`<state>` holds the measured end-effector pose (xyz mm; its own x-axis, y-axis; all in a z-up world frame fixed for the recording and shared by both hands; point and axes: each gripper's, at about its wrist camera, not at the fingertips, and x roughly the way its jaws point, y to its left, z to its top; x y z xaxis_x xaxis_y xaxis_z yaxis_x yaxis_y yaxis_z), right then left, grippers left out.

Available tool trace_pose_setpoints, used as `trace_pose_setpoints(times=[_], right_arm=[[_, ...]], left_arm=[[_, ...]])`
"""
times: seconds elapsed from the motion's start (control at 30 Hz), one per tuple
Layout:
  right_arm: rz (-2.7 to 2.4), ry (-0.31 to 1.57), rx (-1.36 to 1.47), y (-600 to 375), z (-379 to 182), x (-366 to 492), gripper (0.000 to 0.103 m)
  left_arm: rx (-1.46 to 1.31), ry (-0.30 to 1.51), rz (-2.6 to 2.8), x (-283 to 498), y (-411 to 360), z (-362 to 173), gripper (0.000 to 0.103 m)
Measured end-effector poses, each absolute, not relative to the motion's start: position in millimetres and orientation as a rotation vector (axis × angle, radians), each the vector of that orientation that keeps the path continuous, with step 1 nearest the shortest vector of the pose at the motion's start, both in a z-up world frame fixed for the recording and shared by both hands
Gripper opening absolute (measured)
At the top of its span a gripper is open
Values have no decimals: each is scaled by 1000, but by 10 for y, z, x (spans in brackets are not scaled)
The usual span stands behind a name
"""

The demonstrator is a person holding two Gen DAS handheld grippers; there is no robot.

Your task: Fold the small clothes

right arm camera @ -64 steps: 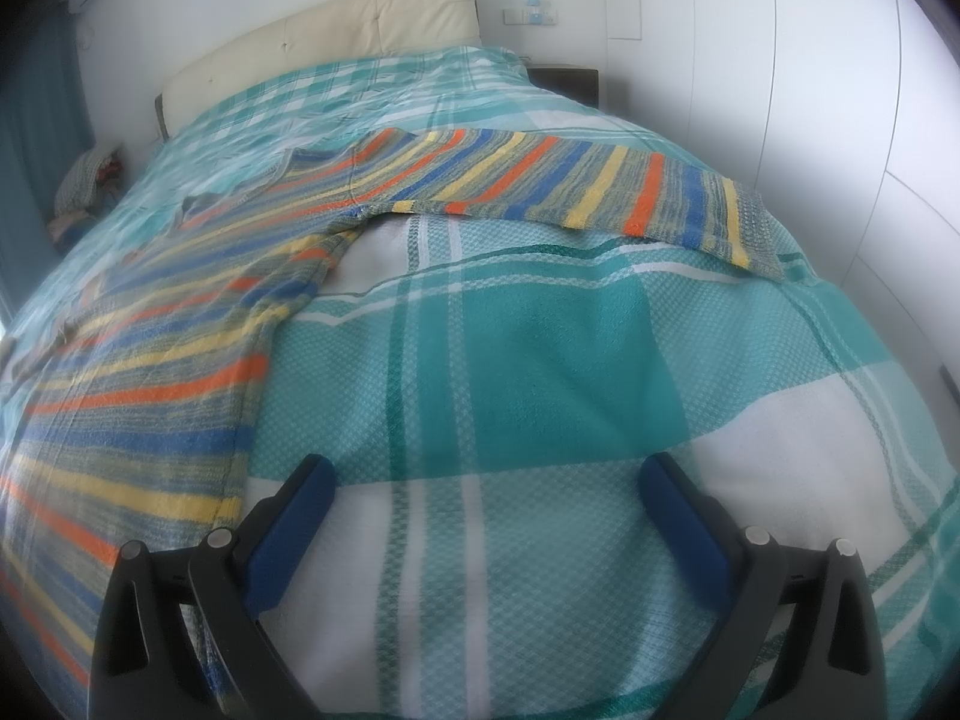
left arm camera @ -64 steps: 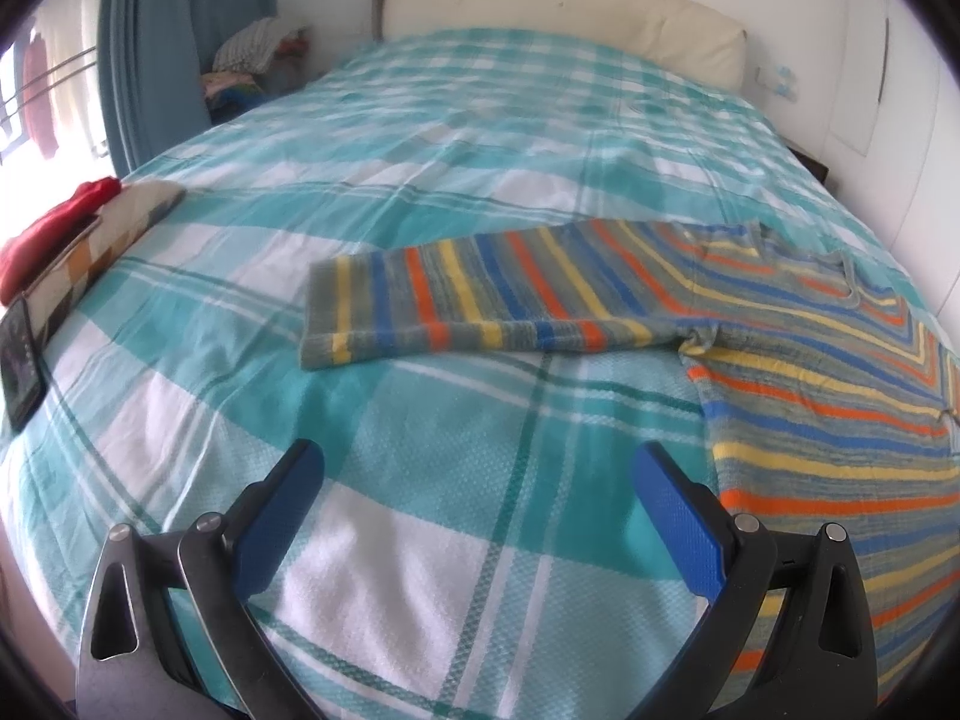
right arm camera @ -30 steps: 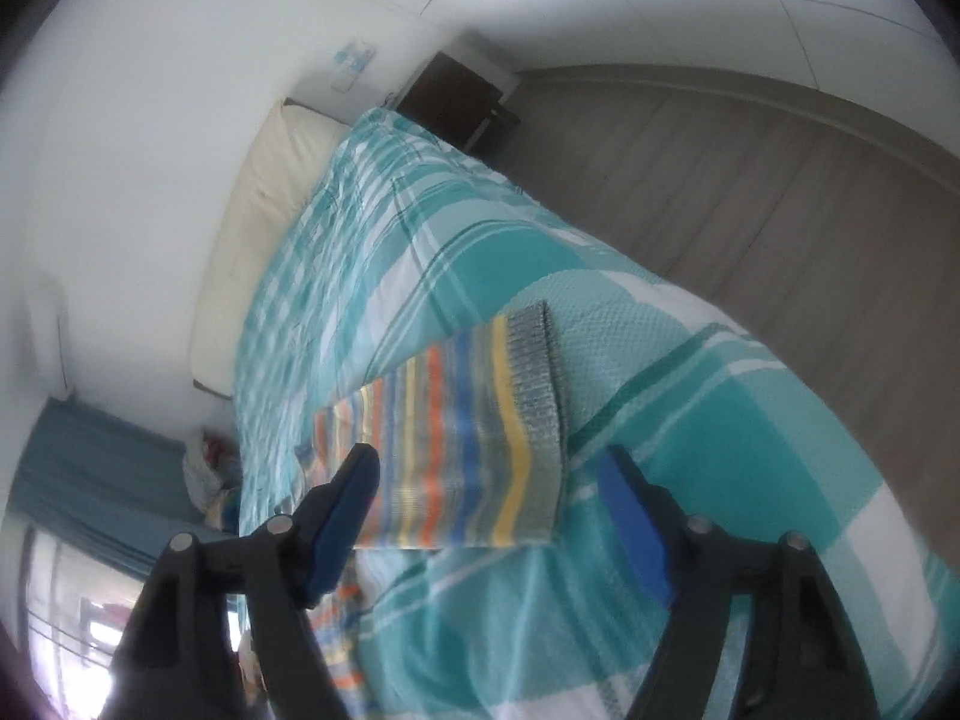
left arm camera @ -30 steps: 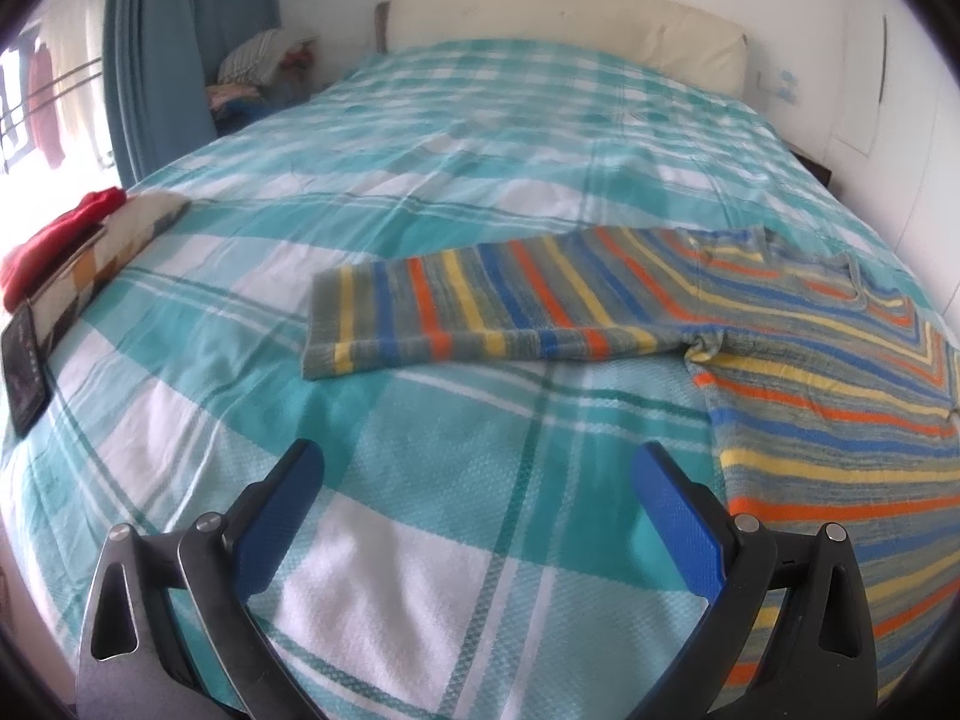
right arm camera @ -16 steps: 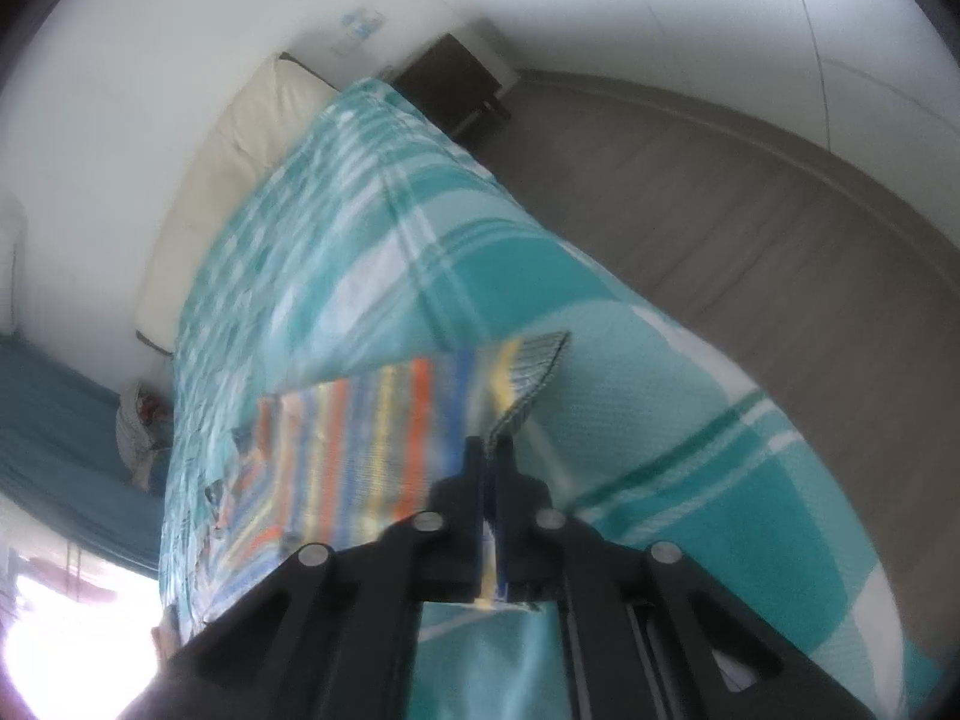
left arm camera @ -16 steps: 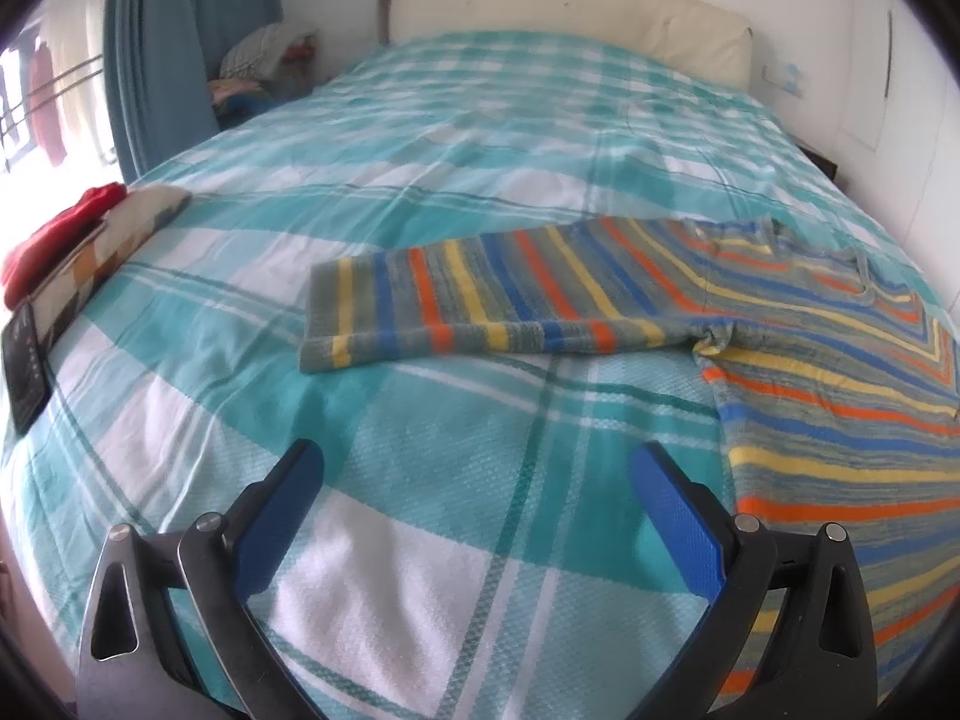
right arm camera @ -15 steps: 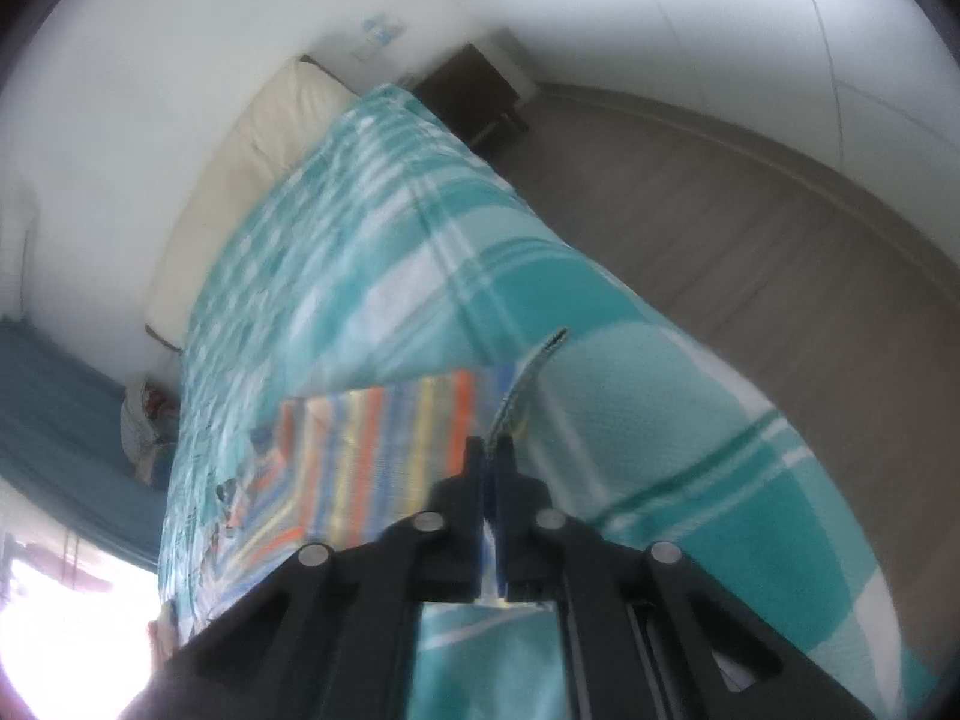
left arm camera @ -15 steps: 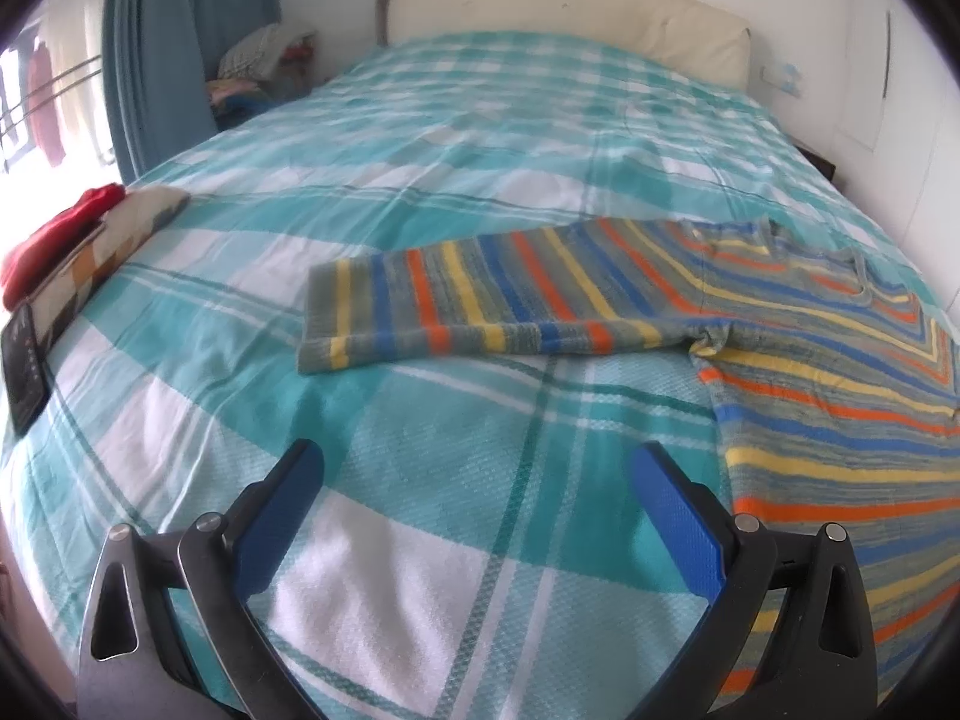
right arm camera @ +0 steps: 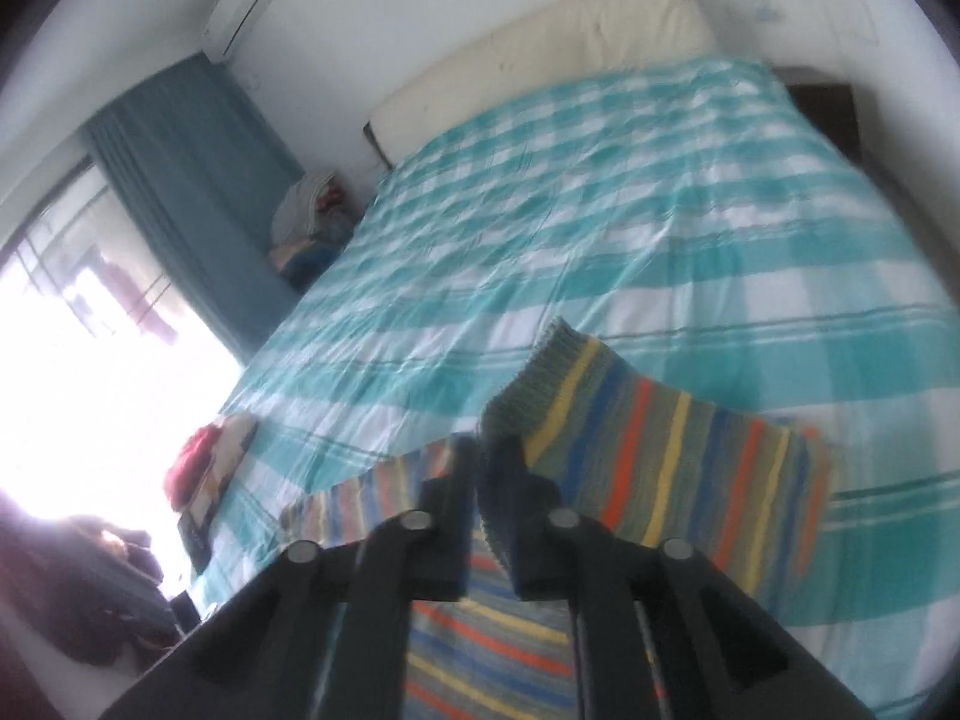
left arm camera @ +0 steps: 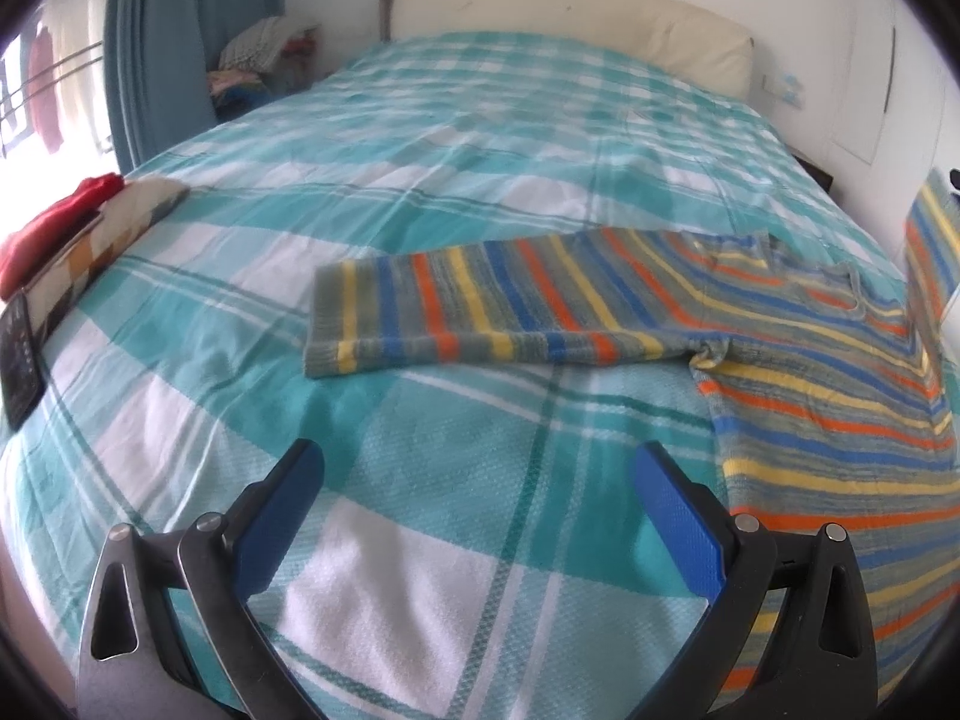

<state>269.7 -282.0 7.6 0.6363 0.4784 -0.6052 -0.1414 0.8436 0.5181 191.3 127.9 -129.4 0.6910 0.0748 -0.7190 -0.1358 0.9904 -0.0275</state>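
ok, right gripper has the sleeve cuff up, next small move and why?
Probably carry the cuff across and lay the sleeve on the sweater body. The right gripper pinches it, lifted off the bed; the other sleeve lies flat, the left gripper empty.

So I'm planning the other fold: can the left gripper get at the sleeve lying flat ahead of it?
Probably yes. The left gripper is open and empty, and only bare bedspread lies between it and the flat sleeve.
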Motion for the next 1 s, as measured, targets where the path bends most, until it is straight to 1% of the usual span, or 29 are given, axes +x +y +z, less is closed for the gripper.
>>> trace_pose_setpoints(times=[0.03,0.07,0.2,0.27,0.37,0.67,0.83,0.93,1.0], right_arm=[[378,829,475,-2723,-8,2761,44],[382,828,497,-2667,-67,2778,56],[387,819,518,-2691,-161,2655,58],[351,827,484,-2803,-167,2558,64],[284,834,444,-3035,-273,2327,69],[-36,892,286,-3893,-1173,1249,69],[-114,872,257,-4155,-1478,695,70],[-129,829,247,-4198,-1548,532,70],[-129,814,255,-4205,-1588,507,72]], left_arm=[[-90,803,121,1918,1304,-1295,102],[-101,805,122,1921,1328,-1292,102],[-148,801,108,1919,1396,-1246,102],[-161,802,102,1921,1403,-1234,102],[-160,809,93,1916,1373,-1246,102],[-86,826,90,1925,1227,-1324,102],[-58,842,89,1951,1155,-1389,102],[-34,843,93,1955,1105,-1415,102],[-13,841,97,1952,1076,-1422,102]])
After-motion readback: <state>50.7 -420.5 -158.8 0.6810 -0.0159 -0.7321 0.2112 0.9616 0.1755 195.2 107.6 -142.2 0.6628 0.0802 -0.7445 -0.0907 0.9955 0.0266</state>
